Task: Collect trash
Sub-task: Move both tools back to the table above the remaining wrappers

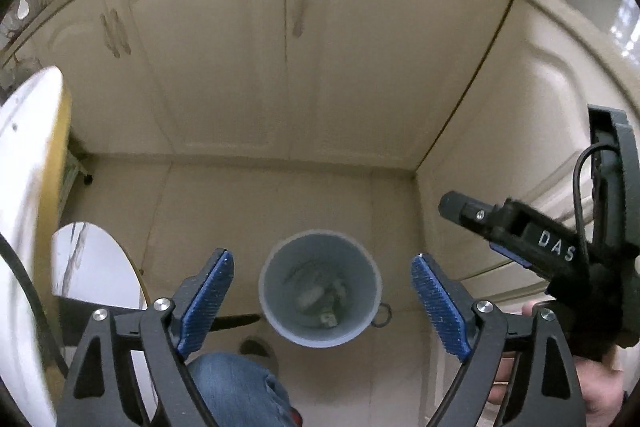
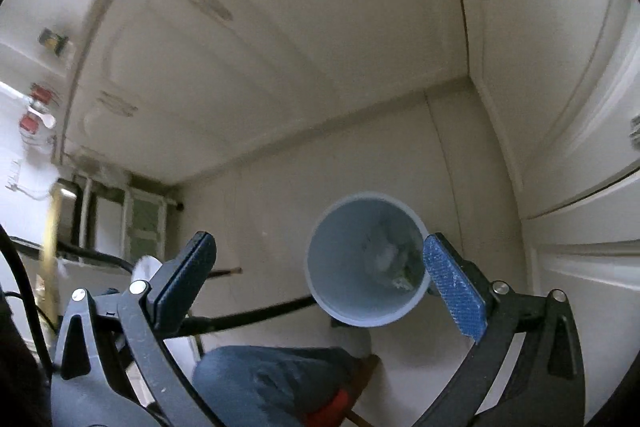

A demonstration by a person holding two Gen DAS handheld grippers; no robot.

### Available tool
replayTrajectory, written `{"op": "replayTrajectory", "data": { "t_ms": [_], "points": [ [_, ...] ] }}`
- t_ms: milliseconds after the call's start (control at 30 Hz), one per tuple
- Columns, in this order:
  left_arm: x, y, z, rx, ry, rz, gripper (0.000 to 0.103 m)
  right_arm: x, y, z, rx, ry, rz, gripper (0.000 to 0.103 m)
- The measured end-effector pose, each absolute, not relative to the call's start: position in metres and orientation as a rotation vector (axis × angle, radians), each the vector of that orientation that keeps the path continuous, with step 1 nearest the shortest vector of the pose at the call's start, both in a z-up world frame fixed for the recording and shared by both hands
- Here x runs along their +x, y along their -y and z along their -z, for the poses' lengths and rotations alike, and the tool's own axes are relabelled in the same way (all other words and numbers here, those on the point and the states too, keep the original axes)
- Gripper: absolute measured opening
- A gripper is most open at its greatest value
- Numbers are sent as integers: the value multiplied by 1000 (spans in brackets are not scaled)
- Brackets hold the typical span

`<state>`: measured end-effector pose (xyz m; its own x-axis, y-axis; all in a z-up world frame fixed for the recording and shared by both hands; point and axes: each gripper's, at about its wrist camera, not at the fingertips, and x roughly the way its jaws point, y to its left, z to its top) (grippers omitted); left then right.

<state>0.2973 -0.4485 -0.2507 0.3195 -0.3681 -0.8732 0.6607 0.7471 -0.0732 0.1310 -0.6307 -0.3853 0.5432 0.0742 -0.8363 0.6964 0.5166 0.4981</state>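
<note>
A light blue round bin (image 1: 276,291) stands on the pale floor in a corner of cream cabinets, with crumpled trash (image 1: 316,301) lying at its bottom. My left gripper (image 1: 322,303) hovers above it, open, nothing between its blue pads. The right gripper (image 1: 476,223) shows at the right edge of the left wrist view, held by a hand. In the right wrist view the same bin (image 2: 340,267) sits below, with pale scraps (image 2: 390,259) inside. My right gripper (image 2: 320,287) is open wide over the bin, its right pad (image 2: 454,291) over the rim, holding nothing.
Cream cabinet doors (image 1: 288,47) close the corner behind and right of the bin. A white round table with a yellow edge (image 1: 28,187) stands at the left. A person's knee in blue jeans (image 2: 272,379) is below the grippers. Dark cables (image 2: 248,315) run across the floor.
</note>
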Motion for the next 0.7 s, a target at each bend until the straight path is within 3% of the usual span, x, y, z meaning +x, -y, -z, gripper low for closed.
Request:
{"op": "replayTrajectory", "data": {
  "t_ms": [400,700],
  "points": [
    [241,381,136,240,-788,764,100,111,601,249,871,-708,456,103],
    [225,277,95,160,-656,634,102,130,530,167,742,-614,335,103]
  ]
}}
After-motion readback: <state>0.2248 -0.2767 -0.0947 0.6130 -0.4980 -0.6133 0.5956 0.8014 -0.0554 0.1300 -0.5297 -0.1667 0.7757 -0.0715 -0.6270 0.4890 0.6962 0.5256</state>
